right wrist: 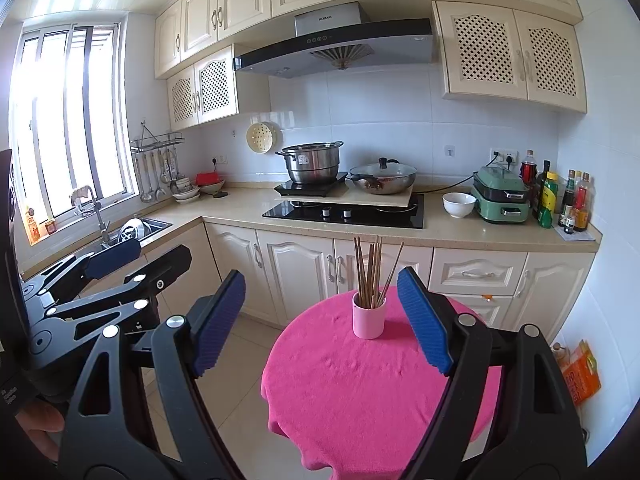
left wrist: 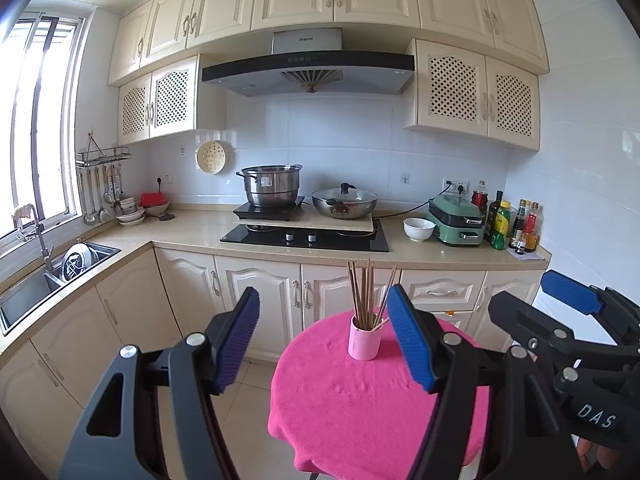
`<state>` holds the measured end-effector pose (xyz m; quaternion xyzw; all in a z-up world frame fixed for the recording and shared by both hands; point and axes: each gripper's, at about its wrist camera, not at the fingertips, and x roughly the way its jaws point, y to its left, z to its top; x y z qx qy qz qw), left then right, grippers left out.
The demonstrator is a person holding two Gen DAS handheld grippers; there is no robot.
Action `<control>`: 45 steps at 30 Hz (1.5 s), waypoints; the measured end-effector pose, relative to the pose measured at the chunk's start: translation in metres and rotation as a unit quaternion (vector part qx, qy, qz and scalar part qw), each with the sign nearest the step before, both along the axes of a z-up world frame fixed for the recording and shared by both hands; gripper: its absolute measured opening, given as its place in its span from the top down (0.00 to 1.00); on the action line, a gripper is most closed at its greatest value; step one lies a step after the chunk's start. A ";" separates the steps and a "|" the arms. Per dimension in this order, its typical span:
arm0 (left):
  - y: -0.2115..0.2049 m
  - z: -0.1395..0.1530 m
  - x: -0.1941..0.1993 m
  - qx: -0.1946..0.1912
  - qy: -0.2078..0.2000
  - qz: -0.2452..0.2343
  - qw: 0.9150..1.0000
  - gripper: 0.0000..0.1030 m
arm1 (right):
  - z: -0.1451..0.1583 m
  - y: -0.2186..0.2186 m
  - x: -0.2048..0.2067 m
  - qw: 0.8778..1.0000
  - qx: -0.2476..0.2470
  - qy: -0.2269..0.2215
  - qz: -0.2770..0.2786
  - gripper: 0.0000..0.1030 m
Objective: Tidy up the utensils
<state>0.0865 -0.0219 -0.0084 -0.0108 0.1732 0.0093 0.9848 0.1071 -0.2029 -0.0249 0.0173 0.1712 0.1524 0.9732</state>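
While the chopsticks [left wrist: 366, 296] already stood bunched in the pink cup [left wrist: 365, 342] at frame centre on the pink-covered table [left wrist: 360, 408], both the left gripper [left wrist: 324, 344] and right gripper [right wrist: 324, 324] hung back, jaws spread and empty, so the task appeared complete or nearly so.

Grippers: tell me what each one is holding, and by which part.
Nothing is held. The left gripper and right gripper both stand open, short of the chopsticks in the pink cup.

A steel pot [left wrist: 271, 189] and lidded wok [left wrist: 344, 201] sit on the stove [left wrist: 304, 236].
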 end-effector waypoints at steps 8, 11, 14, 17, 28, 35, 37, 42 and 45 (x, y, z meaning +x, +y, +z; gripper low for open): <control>-0.003 0.000 0.000 0.001 -0.002 -0.005 1.000 0.36 | -0.001 -0.002 -0.004 1.000 0.002 0.000 -0.005 0.24; -0.004 0.000 0.000 0.003 -0.002 -0.007 1.000 0.36 | -0.001 -0.003 -0.005 1.000 0.005 0.002 -0.007 0.24; -0.005 0.000 0.000 0.004 -0.002 -0.010 1.000 0.36 | 0.000 -0.004 -0.005 1.000 0.005 0.004 -0.008 0.24; -0.007 -0.001 0.000 0.005 -0.002 -0.011 1.000 0.36 | 0.001 -0.005 -0.005 1.000 0.006 0.005 -0.010 0.24; -0.008 -0.003 0.001 0.001 0.002 -0.010 1.000 0.36 | 0.001 -0.004 -0.001 1.000 0.006 0.009 -0.008 0.24; -0.010 -0.003 0.004 0.002 0.004 -0.010 1.000 0.36 | 0.000 -0.004 -0.001 1.000 0.006 0.010 -0.008 0.24; -0.010 -0.003 0.005 0.003 0.004 -0.010 1.000 0.36 | 0.000 -0.003 0.000 1.000 0.006 0.011 -0.007 0.24; -0.010 -0.004 0.006 0.004 0.005 -0.011 1.000 0.36 | -0.002 -0.001 0.001 1.000 0.006 0.012 -0.007 0.24; -0.010 -0.005 0.007 0.005 0.006 -0.011 1.000 0.36 | -0.003 0.001 0.001 1.000 0.006 0.014 -0.007 0.24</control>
